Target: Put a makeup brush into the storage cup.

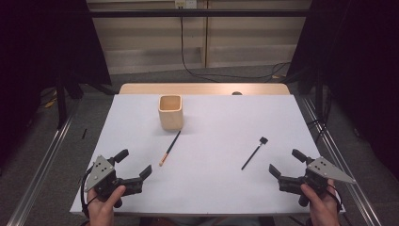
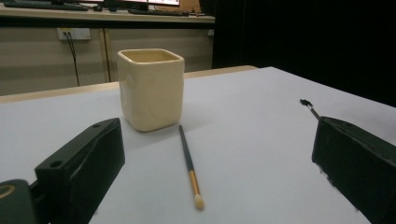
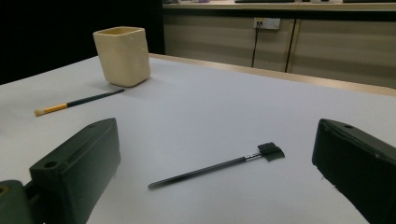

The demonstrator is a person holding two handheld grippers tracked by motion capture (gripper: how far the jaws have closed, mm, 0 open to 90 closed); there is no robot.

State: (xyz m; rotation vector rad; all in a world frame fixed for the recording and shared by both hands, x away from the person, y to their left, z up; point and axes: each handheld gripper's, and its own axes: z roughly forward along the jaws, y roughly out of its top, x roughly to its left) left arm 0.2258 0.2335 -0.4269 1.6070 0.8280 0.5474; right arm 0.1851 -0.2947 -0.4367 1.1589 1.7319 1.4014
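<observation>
Both tongs hover low at the near edge of the white surface [image 1: 207, 188], each spread wide with nothing between the jaws. The left tongs [image 1: 135, 167] face a slim brush [image 1: 169, 148] with a pale tip, which lies flat with its far end close to the foot of the cream cup [image 1: 170, 112]. The right tongs [image 1: 285, 166] face a black brush [image 1: 254, 153] with a small comb-like head, lying on its own, well apart from the cup.

The work looks like lifting each brush and standing it in the cup. To do it well, I'd bring each set of tongs down over the middle of the handle, jaws square across it, so the brush does not swing when raised. These handles are thin and lie flat, so the jaw tips need to almost touch the surface before closing. The left approach should stay on the near half of the brush, away from the cup, which could be nudged.
</observation>
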